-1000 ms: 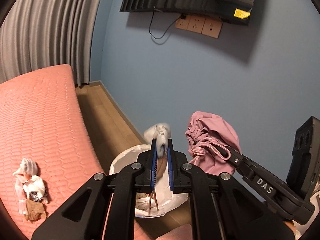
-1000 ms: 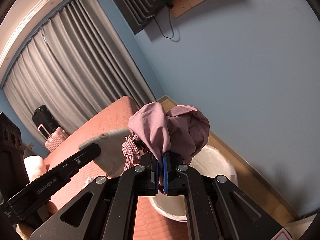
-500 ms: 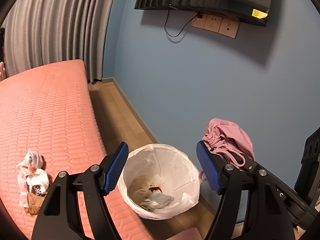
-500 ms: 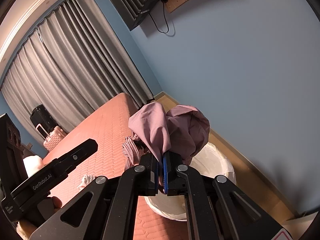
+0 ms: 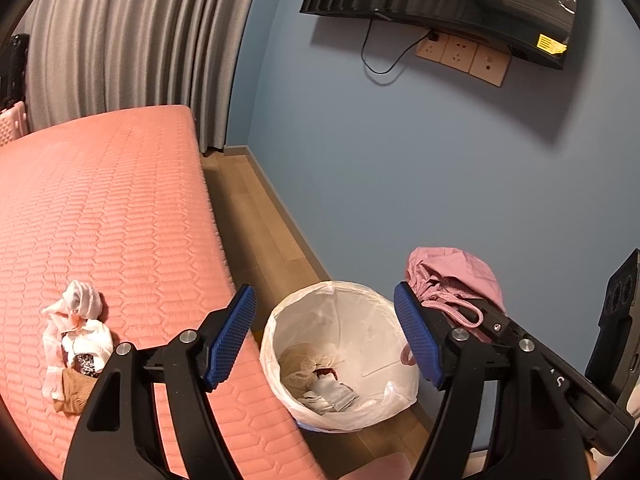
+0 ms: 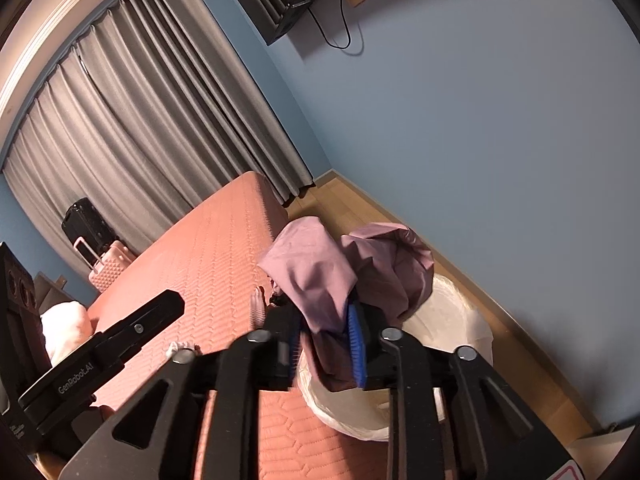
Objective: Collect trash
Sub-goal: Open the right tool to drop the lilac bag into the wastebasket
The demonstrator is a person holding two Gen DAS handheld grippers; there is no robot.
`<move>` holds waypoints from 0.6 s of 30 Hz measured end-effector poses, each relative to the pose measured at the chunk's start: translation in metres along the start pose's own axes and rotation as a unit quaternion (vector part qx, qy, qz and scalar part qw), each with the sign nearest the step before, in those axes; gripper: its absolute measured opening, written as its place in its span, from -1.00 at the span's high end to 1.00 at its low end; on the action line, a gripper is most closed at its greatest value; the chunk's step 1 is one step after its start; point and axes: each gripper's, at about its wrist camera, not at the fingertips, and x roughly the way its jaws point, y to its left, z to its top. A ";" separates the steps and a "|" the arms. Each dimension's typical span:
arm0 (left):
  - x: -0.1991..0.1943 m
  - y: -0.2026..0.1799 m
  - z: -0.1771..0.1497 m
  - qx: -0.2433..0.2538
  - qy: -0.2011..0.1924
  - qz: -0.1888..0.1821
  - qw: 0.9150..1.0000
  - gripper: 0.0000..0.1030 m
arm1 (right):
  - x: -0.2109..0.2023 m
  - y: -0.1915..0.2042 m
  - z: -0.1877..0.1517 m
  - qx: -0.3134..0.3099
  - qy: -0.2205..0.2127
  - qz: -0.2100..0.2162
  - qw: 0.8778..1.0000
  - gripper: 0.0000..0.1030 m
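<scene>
Left gripper wide open and empty over one lined bin, right gripper jaws just opening, one pink cloth between them, one rubbish pile on bed.

Your white-lined bin stands on the floor beside the bed, holding crumpled scraps. More white and tan trash lies on the mattress. A pink drawstring bag hangs above the bin.
</scene>
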 end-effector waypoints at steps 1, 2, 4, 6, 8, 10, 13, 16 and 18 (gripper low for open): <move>0.000 0.001 0.000 -0.001 -0.001 0.001 1.000 -0.33 | 0.001 0.001 0.000 -0.002 -0.001 -0.002 1.000 0.36; -0.001 0.003 0.000 -0.004 -0.001 0.002 1.000 -0.33 | 0.001 0.003 -0.001 -0.004 -0.001 -0.003 1.000 0.32; -0.002 0.006 0.001 -0.009 -0.002 0.003 1.000 -0.34 | 0.003 0.005 -0.001 -0.007 0.002 -0.002 1.000 0.30; -0.002 0.009 0.000 -0.012 -0.002 0.005 1.000 -0.34 | 0.006 0.007 -0.001 -0.010 0.004 -0.002 1.000 0.21; -0.004 0.011 -0.001 -0.016 -0.003 0.005 1.000 -0.34 | 0.007 0.010 -0.002 -0.014 0.003 -0.005 1.000 0.16; -0.004 0.014 -0.001 -0.018 -0.003 0.006 1.000 -0.34 | 0.007 0.012 -0.004 -0.016 0.002 -0.006 1.000 0.13; -0.005 0.018 -0.001 -0.021 -0.004 0.008 1.000 -0.34 | 0.009 0.015 -0.006 -0.014 0.005 -0.005 1.000 0.13; -0.006 0.023 -0.002 -0.026 -0.003 0.009 1.000 -0.34 | 0.009 0.019 -0.008 -0.019 0.007 -0.003 1.000 0.13; -0.007 0.025 -0.003 -0.030 -0.003 0.010 0.999 -0.34 | 0.008 0.024 -0.009 -0.024 0.008 -0.002 1.000 0.11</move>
